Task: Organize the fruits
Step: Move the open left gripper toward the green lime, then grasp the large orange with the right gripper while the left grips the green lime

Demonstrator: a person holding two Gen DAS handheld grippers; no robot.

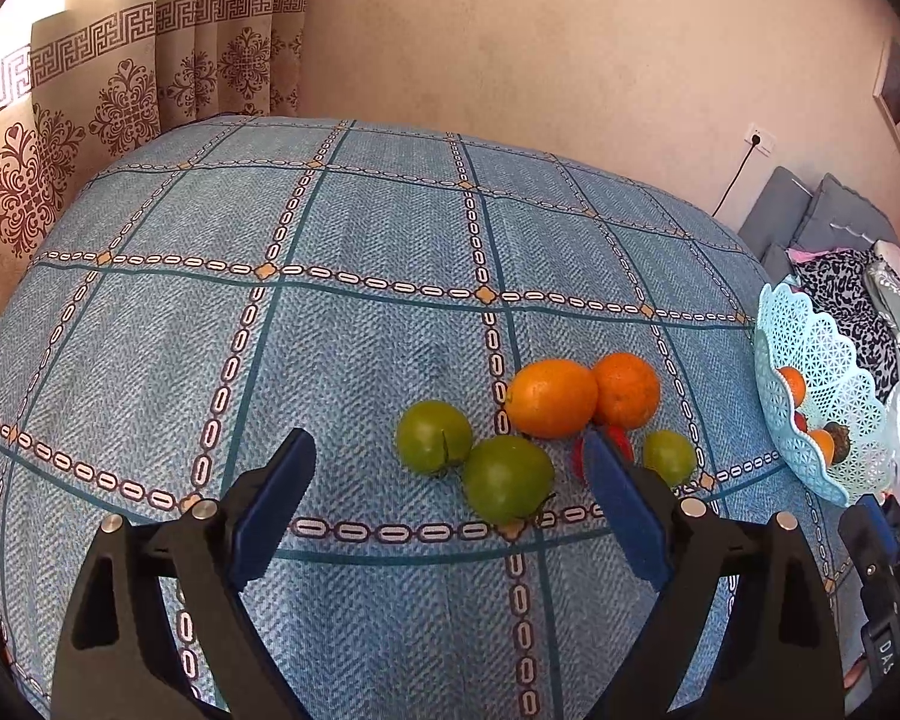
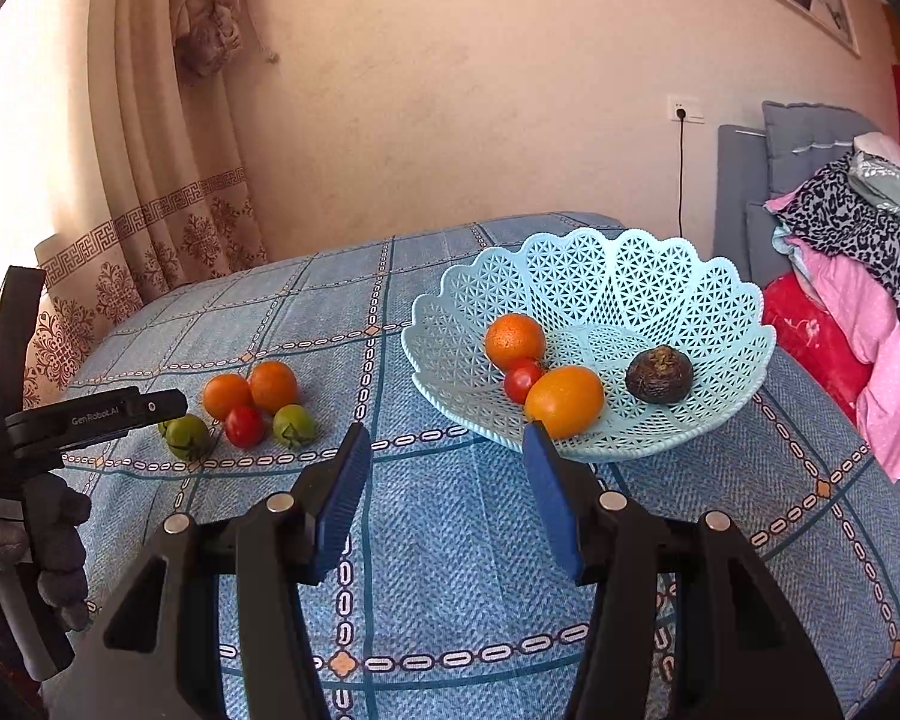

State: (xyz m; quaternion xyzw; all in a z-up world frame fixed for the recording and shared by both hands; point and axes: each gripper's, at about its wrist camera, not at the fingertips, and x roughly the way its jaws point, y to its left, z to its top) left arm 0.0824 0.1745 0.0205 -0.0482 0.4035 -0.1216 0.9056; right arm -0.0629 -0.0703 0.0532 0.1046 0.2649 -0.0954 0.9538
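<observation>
A cluster of fruit lies on the blue checked tablecloth (image 1: 360, 348): two oranges (image 1: 551, 399) (image 1: 627, 390), three green tomatoes (image 1: 433, 437) (image 1: 508, 478) (image 1: 669, 456) and a red tomato (image 1: 621, 438) half hidden by a finger. My left gripper (image 1: 447, 437) hovers open just short of this cluster, holding nothing. A light blue lattice basket (image 2: 630, 264) holds an orange (image 2: 514, 341), a red tomato (image 2: 522, 381), a yellow-orange fruit (image 2: 564, 401) and a dark wrinkled fruit (image 2: 658, 374). My right gripper (image 2: 445, 429) stands open and empty before the basket's near rim.
The basket sits near the table's right edge. Beyond it are grey cushions (image 2: 750, 192) and a pile of pink and leopard-print clothes (image 2: 858, 252). A curtain (image 1: 90, 120) hangs at the left. A gloved hand (image 2: 60, 540) holds the left gripper's body (image 2: 96, 414).
</observation>
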